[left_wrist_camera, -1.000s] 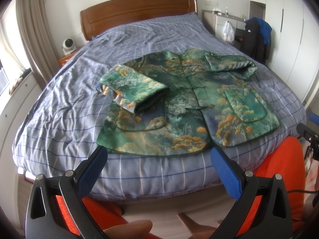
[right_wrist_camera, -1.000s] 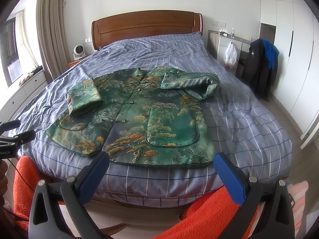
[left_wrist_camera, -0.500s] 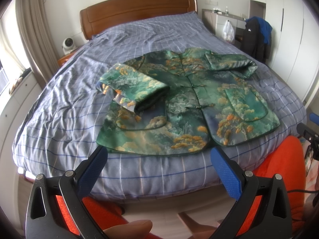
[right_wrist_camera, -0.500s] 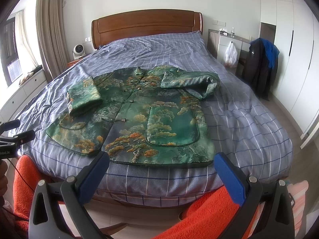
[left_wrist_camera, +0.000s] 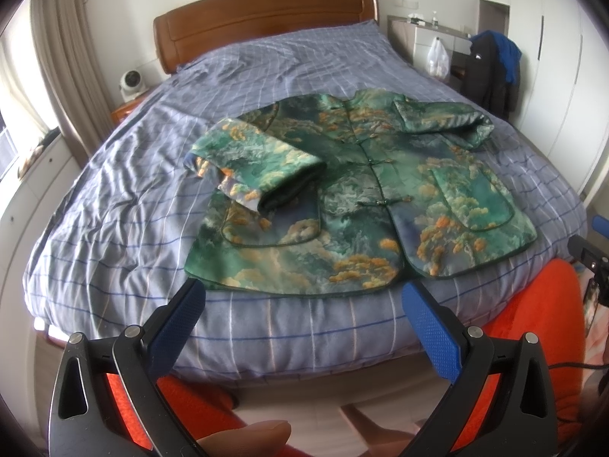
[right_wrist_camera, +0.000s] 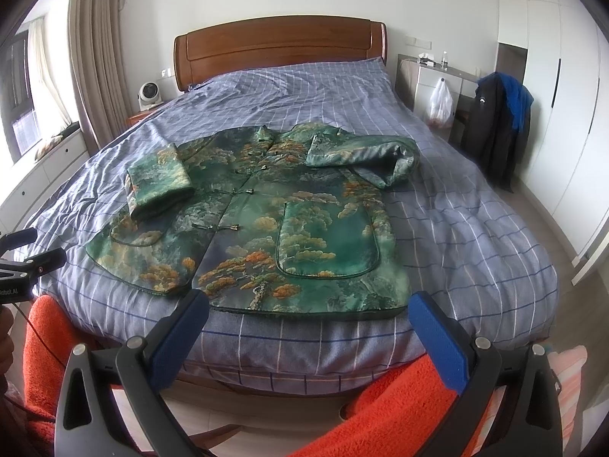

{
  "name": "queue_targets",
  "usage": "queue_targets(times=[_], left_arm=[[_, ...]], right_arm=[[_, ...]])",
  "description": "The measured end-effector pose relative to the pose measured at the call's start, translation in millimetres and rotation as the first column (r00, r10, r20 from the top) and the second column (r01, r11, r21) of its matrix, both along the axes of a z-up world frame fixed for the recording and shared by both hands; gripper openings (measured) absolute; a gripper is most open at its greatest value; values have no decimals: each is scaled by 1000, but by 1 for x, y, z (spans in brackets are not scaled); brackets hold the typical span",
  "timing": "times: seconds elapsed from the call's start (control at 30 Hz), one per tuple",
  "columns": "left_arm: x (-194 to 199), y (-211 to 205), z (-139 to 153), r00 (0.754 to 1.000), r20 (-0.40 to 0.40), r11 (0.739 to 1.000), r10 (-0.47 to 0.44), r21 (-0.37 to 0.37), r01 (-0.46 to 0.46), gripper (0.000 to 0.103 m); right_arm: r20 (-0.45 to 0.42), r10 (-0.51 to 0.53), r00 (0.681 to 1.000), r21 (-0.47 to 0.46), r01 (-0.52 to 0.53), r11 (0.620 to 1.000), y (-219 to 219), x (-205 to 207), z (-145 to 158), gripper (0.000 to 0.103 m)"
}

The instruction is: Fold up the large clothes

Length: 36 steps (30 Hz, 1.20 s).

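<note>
A green jacket point(left_wrist_camera: 365, 205) printed with orange trees lies front up on the bed point(left_wrist_camera: 125, 198). Both sleeves are folded in over its chest. It also shows in the right wrist view point(right_wrist_camera: 266, 221). My left gripper point(left_wrist_camera: 300, 304) is open and empty, held off the foot of the bed, just short of the jacket's hem. My right gripper point(right_wrist_camera: 308, 308) is open and empty, also at the foot of the bed near the hem.
The bed has a blue checked cover and a wooden headboard point(right_wrist_camera: 278, 45). A dark coat point(right_wrist_camera: 495, 129) hangs on a chair at the right by white wardrobes. A small fan point(right_wrist_camera: 148, 95) stands on the nightstand. Orange fabric point(right_wrist_camera: 392, 415) is below the grippers.
Both views have crept slightly closer to the bed. The jacket has not moved and both grippers stay open.
</note>
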<state>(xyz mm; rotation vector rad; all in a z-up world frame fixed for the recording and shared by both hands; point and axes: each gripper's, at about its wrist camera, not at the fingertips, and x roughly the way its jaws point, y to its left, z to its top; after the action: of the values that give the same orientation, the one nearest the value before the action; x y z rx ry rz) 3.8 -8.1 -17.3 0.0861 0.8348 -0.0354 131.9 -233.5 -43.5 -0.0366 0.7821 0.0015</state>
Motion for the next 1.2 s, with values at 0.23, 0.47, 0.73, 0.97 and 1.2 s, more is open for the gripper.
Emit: queue_targets(times=[0.23,0.47,0.73,0.97,1.2], left_arm=[[-1,2,-4,1000,-4,1000,1,-2,-1,103],[3,6,-9,1000,-16,1000,4,4,-4,103],[17,14,-20,999,-34,999,19,50,-17,103],[96,125,-56,979,-170,988,114,-79,-129,102],[185,181,-130,928,-370,973,-35,-227,-54,102]], right_arm=[[-34,-1,999,-29,0,1000,4,4,-6,103],[-52,4,999,-46,-6,999,6,6,-9,103],[-60,1,998,-47,-4,999,4,6,-12,103],[-66,0,998,-38,-2,999,2,7,-15,103],[-77,-25,997,27,28,999,-21,17,-20,103]])
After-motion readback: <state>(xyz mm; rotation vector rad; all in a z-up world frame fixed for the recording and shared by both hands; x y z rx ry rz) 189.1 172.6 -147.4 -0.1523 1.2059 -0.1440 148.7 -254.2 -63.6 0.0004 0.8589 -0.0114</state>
